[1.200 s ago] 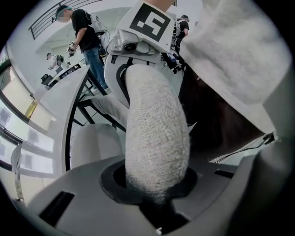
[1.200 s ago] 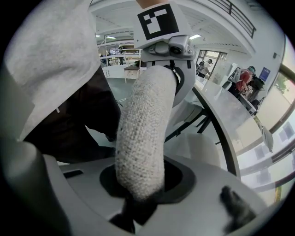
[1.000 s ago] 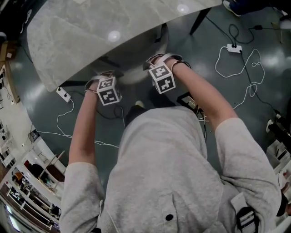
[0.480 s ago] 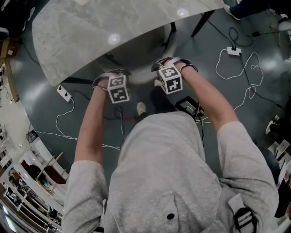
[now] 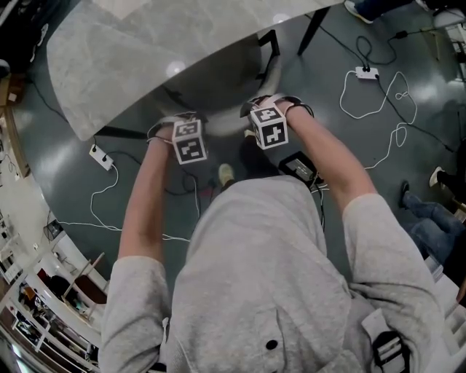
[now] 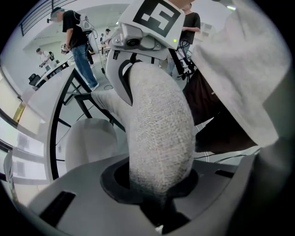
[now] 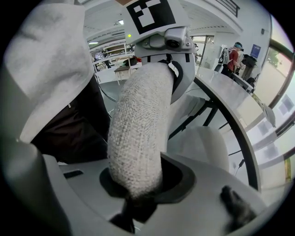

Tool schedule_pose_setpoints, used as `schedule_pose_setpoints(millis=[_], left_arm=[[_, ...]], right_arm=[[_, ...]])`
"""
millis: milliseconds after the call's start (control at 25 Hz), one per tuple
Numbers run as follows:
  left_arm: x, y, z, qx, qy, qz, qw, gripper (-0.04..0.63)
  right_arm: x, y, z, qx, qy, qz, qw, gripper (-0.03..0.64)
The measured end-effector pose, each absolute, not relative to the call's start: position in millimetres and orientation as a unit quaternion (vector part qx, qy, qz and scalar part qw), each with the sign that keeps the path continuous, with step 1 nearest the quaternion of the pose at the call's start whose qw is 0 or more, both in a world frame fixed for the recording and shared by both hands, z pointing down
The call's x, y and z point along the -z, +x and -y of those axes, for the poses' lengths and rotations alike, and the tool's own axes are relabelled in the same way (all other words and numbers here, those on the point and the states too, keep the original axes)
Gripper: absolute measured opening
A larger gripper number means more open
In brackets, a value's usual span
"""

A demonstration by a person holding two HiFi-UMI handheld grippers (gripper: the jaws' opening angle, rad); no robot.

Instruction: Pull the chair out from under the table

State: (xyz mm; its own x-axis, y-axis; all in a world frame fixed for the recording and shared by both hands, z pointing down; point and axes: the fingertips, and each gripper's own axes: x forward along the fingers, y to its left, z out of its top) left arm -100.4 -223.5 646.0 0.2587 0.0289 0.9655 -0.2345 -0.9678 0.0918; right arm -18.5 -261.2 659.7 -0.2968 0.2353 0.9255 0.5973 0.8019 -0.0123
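The chair's back rail (image 5: 222,125), a curved bar in grey woven fabric, sits just outside the edge of the pale marbled table (image 5: 160,51). My left gripper (image 5: 180,122) holds its left end and my right gripper (image 5: 259,106) holds its right end. In the left gripper view the rail (image 6: 159,133) runs from my left gripper (image 6: 159,196) up to the other gripper's marker cube (image 6: 154,14). The left jaws have just been closing, and the rail is pinched between them. My right gripper (image 7: 138,191) is shut on the same rail (image 7: 138,133). The grey seat (image 7: 203,147) lies below.
A black table leg (image 5: 313,33) stands at the far right of the chair. White cables and power strips (image 5: 366,73) (image 5: 100,155) lie on the dark floor. Someone's legs (image 5: 429,211) are at the right edge. People stand in the background of the left gripper view.
Both grippers, with the rail between them, have shifted a little to the right in the head view. A bit more of the chair shows past the table's edge.
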Motion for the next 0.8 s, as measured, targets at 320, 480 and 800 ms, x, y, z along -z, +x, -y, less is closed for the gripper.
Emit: schedule_pose_setpoints(millis=[320,480,800], left_arm=[[-645,-90,202,-0.605,0.788,0.053,0.103,0.106],[-645,-89,192,-0.606,0.788,0.047,0.104,0.106],[-645,-83,175,-0.605,0.789,0.04,0.099,0.106]], right_arm=[[-659,-7,236,0.156,-0.26,0.788,0.536,0.098],[-661,-4,226,0.153,-0.255,0.787,0.54,0.097],[-662,3,208,0.151,-0.243,0.788,0.545,0.097]])
